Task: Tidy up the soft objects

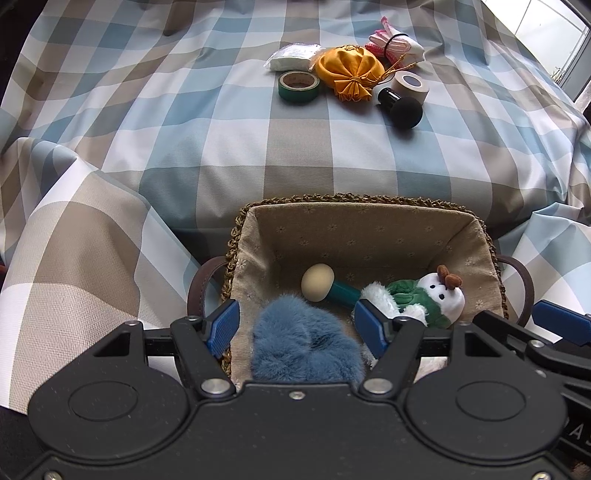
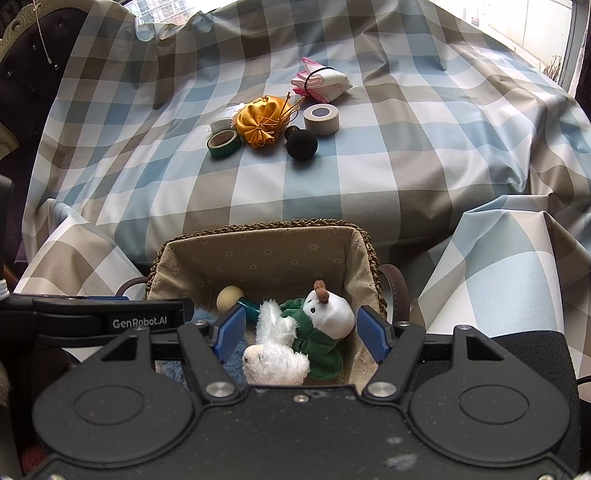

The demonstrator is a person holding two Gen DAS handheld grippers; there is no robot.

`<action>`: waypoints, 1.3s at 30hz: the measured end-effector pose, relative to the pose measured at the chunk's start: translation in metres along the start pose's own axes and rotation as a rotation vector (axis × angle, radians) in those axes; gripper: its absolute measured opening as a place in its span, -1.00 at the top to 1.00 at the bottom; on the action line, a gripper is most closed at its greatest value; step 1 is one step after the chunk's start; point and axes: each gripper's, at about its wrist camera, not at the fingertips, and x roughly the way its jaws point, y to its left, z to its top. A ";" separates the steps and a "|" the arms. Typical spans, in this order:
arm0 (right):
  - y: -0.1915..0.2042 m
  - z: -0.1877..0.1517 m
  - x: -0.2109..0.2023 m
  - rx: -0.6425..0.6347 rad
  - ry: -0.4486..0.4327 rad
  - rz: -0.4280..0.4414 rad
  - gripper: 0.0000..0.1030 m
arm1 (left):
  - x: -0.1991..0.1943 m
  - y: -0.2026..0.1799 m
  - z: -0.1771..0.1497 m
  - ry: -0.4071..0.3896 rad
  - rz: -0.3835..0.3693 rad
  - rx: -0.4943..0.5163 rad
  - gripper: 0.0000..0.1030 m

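Pouch lay far beyond the basket — slightly nearer the right gripper. Both grippers, the left gripper too, hung open over the basket — gripping nothing.

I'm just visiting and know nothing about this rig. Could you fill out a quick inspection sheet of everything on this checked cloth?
Surface: checked cloth, blue, beige and white, creased.
Job's things: lined basket holds a fluffy blue item, a plush toy in green and a mushroom-shaped piece. On the cloth: orange pouch, pink and white bundle, white packet.
Clutter: green tape roll, beige tape roll, black round-headed brush.
Grippers: left gripper open above the blue item; right gripper open around the plush toy, not pressing it.
Cables: nothing seen.
Surroundings: window, dark furniture.
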 end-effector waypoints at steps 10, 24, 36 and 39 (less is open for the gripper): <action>0.000 0.000 0.000 0.000 0.000 -0.001 -0.31 | 0.001 -0.001 0.000 0.004 0.010 0.003 -0.28; 0.000 -0.001 0.002 0.000 0.003 -0.002 -0.33 | 0.002 -0.002 -0.001 0.005 0.012 0.004 -0.28; 0.000 -0.001 0.001 0.001 0.004 -0.002 -0.35 | 0.003 -0.002 -0.001 0.006 0.013 0.004 -0.29; 0.000 -0.001 0.001 0.001 0.004 -0.002 -0.36 | 0.003 -0.002 -0.001 0.006 0.013 0.004 -0.29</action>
